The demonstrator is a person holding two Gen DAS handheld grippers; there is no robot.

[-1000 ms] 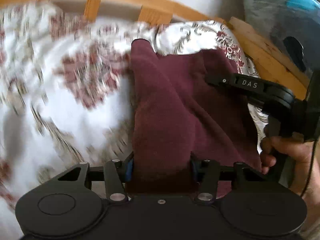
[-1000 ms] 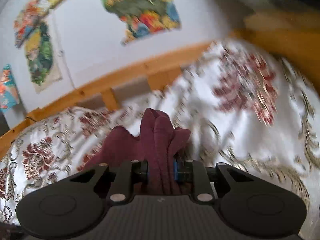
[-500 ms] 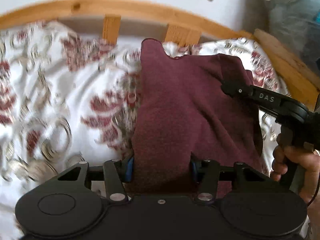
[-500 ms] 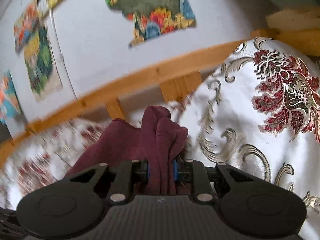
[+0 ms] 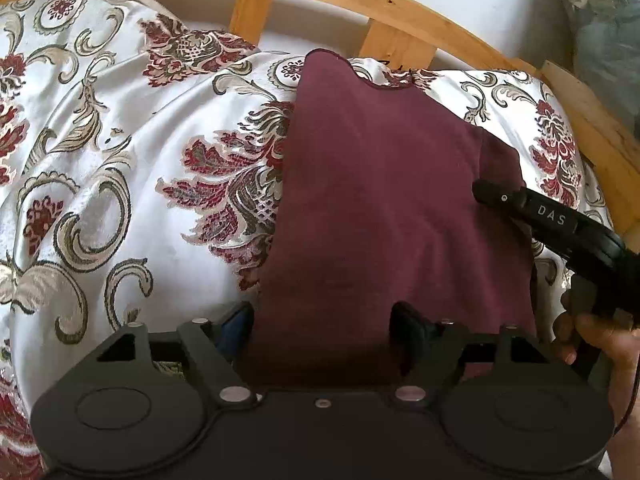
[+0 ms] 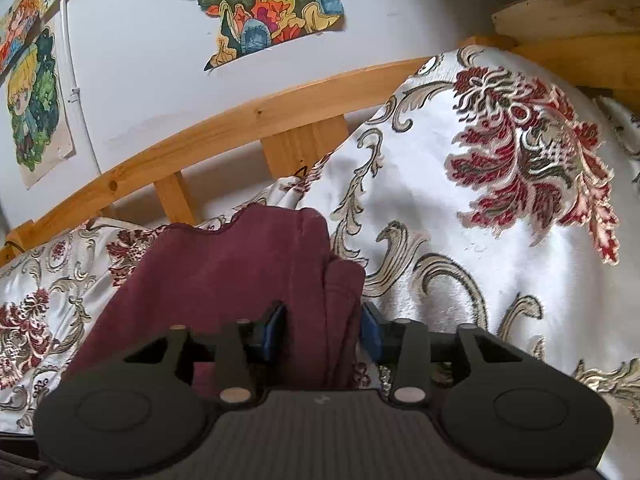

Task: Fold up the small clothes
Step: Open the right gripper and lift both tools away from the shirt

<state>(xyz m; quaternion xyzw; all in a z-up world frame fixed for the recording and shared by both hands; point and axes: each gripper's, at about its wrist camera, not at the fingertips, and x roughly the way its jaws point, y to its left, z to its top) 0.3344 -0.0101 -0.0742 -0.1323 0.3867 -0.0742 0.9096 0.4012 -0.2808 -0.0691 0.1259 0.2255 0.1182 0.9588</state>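
Maroon garment (image 5: 384, 208) now lies flatter on the bed (image 5: 120, 160) than a second ago; left tongs (image 5: 322, 332) and right tongs (image 6: 322, 328), jaws wider, look to be letting go; this fold seems laid.

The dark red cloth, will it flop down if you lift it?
Probably yes. The dark red cloth bunches in folds at the right claw, so it looks floppy. Its fuzzy surface likely grips, unlike the shiny bedspread.
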